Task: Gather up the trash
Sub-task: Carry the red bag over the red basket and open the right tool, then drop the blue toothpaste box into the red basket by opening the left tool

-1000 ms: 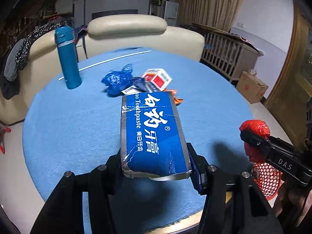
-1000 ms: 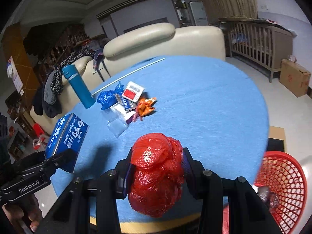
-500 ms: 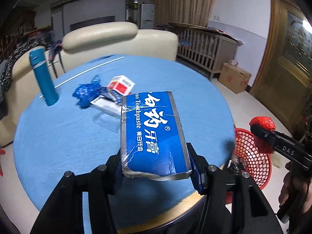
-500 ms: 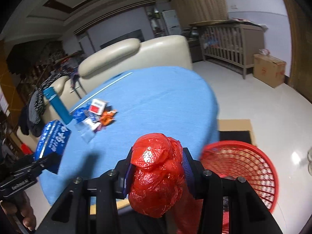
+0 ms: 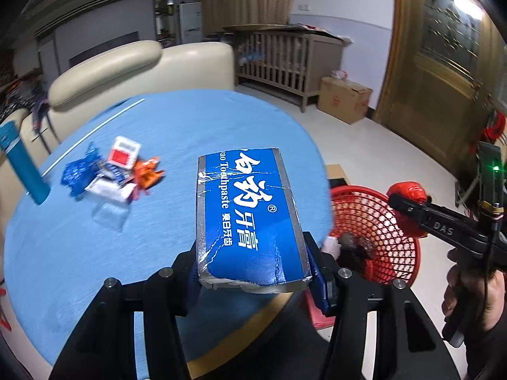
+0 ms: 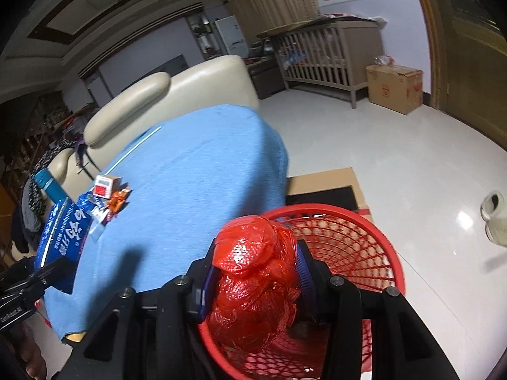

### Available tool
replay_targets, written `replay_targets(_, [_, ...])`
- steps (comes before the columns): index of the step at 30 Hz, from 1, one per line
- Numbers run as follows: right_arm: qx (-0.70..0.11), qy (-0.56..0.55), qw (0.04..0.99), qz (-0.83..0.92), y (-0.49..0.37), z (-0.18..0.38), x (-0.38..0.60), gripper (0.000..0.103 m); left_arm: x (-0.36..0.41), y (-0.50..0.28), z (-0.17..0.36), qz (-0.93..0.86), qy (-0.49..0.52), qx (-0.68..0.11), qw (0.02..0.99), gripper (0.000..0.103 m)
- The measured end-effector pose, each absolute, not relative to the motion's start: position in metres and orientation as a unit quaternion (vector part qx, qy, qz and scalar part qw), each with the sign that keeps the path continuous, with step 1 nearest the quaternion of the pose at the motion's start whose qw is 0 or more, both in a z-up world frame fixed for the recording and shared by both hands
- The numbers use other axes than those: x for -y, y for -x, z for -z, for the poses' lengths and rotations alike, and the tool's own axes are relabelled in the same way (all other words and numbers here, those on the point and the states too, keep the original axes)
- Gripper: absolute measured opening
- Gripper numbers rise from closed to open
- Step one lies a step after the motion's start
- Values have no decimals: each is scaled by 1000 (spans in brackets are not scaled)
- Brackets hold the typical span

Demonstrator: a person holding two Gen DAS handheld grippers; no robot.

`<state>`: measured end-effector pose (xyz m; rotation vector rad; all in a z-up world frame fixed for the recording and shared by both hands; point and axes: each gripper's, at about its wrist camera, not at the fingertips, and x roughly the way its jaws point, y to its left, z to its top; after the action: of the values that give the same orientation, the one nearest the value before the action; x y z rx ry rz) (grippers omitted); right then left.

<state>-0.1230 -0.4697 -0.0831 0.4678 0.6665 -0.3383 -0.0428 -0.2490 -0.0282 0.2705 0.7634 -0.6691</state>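
Observation:
My left gripper point(image 5: 253, 272) is shut on a blue toothpaste box point(image 5: 250, 218) and holds it above the right edge of the blue round table point(image 5: 95, 253). My right gripper point(image 6: 253, 272) is shut on a crumpled red plastic bag point(image 6: 253, 285) and holds it over the red mesh basket point(image 6: 358, 237) on the floor. The basket point(image 5: 374, 221) holds some dark trash. The right gripper with the bag point(image 5: 408, 196) shows above the basket in the left wrist view. More trash lies on the table: a blue wrapper point(image 5: 77, 174), a red and white box point(image 5: 123, 155), an orange wrapper point(image 5: 147, 174).
A teal bottle point(image 5: 22, 164) stands at the table's left edge. A cream sofa point(image 5: 126, 66) is behind the table. A crib point(image 5: 285, 60) and a cardboard box point(image 5: 343, 99) stand at the back right. A flat cardboard sheet point(image 6: 323, 183) lies beside the basket.
Both grippers have swung to the right, away from the table middle. The red bag is now over the basket and the toothpaste box is at the table's right edge, near the basket.

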Motion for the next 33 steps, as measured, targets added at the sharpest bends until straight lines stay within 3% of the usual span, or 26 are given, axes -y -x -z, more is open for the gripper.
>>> replay_targets(18, [-335,-270,881,199,147,118,510,48,334,69,43,389,-188,-369,823,58])
replay_targets(27, [-329,-288,877,200,155,123,522,59,360,76,53,404,-208,-376,808,58])
replay_targets(33, [-311,-297,878,208,163,117,530,59,370,80,57,409,-218,-379,801,58])
